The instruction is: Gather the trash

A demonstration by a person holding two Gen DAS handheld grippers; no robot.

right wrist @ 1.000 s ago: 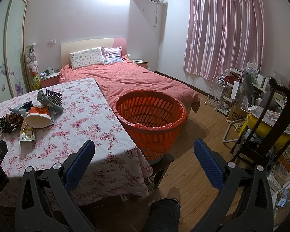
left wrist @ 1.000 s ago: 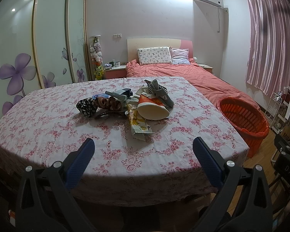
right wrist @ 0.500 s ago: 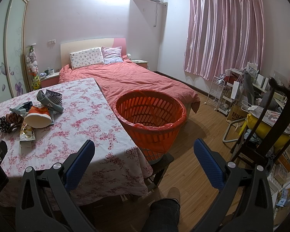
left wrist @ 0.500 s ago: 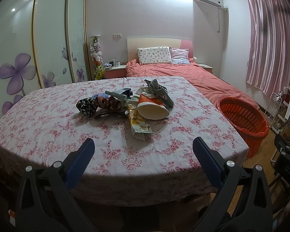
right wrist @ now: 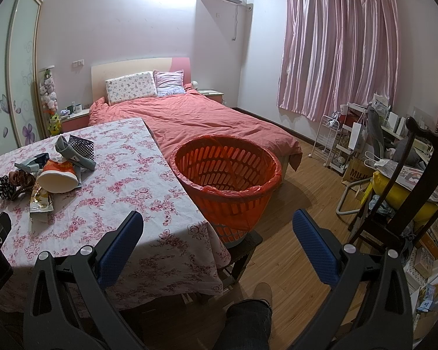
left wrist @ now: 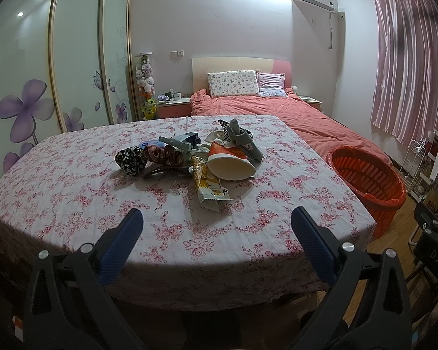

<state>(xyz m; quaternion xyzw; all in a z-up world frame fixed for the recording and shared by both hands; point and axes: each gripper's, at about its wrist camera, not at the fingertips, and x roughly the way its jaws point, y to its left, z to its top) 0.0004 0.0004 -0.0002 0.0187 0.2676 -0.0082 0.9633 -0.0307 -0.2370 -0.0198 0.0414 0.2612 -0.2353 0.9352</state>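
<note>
The left hand-held gripper (left wrist: 214,223) is released, its blue fingers spread wide with nothing between them, held over the near edge of the tabletop (left wrist: 73,204), which carries a pink floral cloth. The right hand-held gripper (right wrist: 217,227) is likewise released and empty, held off the right end of the tabletop above the wooden floor (right wrist: 300,233). The trash lies in one cluster near the middle of the tabletop: a yellow snack wrapper (left wrist: 208,185) nearest, an orange paper cup (left wrist: 229,164) on its side touching it, and a grey pouch (left wrist: 243,141) leaning across the cup. Left of these lie a black-and-white scrunchie (left wrist: 130,160) and a brown scrunchie (left wrist: 163,154), touching. An orange basket (right wrist: 224,172), lined with a red bag, stands just beside the right end of the tabletop, between it and the bed (right wrist: 213,122).
</note>
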